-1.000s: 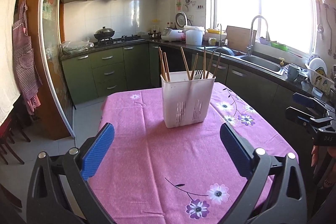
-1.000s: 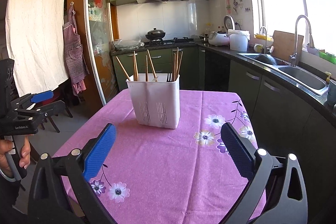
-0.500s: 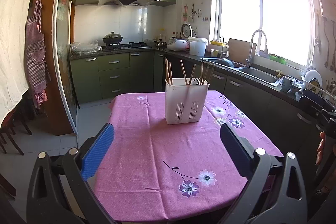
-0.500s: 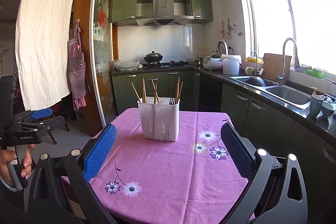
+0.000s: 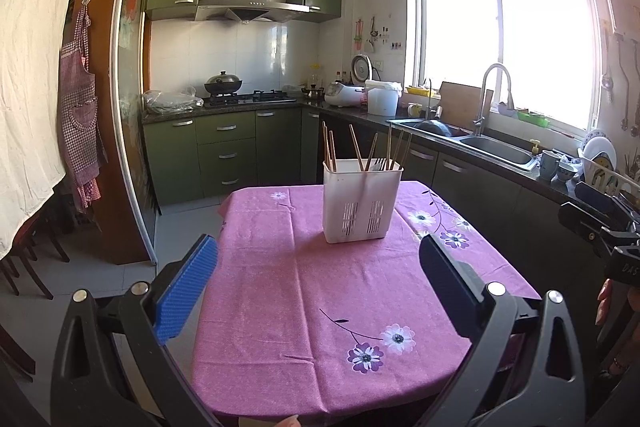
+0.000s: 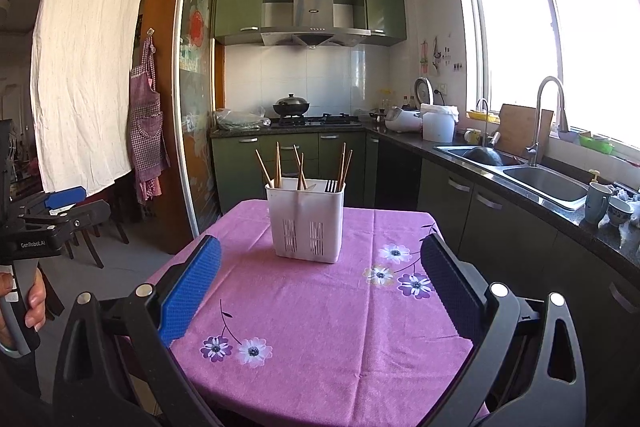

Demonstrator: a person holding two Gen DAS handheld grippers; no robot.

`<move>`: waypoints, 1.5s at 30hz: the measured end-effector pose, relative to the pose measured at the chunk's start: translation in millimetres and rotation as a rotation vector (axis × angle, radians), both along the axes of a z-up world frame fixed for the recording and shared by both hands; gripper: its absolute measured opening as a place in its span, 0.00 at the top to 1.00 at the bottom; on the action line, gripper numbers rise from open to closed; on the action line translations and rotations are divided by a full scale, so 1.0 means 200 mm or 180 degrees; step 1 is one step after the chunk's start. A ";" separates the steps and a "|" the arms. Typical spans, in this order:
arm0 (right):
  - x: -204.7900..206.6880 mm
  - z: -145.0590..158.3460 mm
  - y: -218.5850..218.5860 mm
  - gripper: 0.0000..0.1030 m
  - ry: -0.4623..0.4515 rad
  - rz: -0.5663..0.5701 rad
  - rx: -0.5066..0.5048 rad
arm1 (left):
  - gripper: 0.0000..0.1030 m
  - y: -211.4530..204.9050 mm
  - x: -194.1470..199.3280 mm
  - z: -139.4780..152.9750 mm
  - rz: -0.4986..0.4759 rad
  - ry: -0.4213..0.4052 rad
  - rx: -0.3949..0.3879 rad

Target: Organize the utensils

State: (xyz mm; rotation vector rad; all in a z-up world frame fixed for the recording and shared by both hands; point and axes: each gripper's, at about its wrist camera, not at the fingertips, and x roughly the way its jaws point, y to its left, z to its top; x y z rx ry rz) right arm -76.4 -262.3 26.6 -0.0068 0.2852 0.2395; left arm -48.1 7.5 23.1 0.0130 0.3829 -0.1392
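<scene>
Nearest, at 6 o'clock in the left wrist view: left hand-held gripper point(image 5: 318, 285), jaws spread wide, nothing between the blue pads, held over the near edge of the worktop point(image 5: 280, 307). Same in the right wrist view: right hand-held gripper point(image 6: 320, 287), jaws wide apart, empty, above the near part of the purple flowered cloth. At 9 o'clock in the right wrist view, the left hand-held gripper again, gripped by the left hand point(image 6: 24, 303), off the worktop's side. At 3 o'clock in the left wrist view, the right hand-held gripper's fingers, well apart from the holder.

Further on, toward 12 o'clock on the worktop: white utensil holder point(image 5: 362, 201), upright, well apart from both grippers, split into two compartments. Chopsticks point(image 5: 356, 151) standing tilted in both compartments; fork point(image 6: 331, 185) tines up in the right-hand compartment.

Beyond, at 2 o'clock: sink point(image 6: 540, 183) and faucet point(image 5: 494, 95) under the window. At 12 o'clock, far: wok point(image 6: 291, 104) on the stove.
</scene>
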 end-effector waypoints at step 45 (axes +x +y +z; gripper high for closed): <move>0.08 -0.05 -0.01 0.05 0.0093 0.0048 0.0022 | 0.07 -0.04 0.01 0.01 -0.0071 0.0035 -0.0003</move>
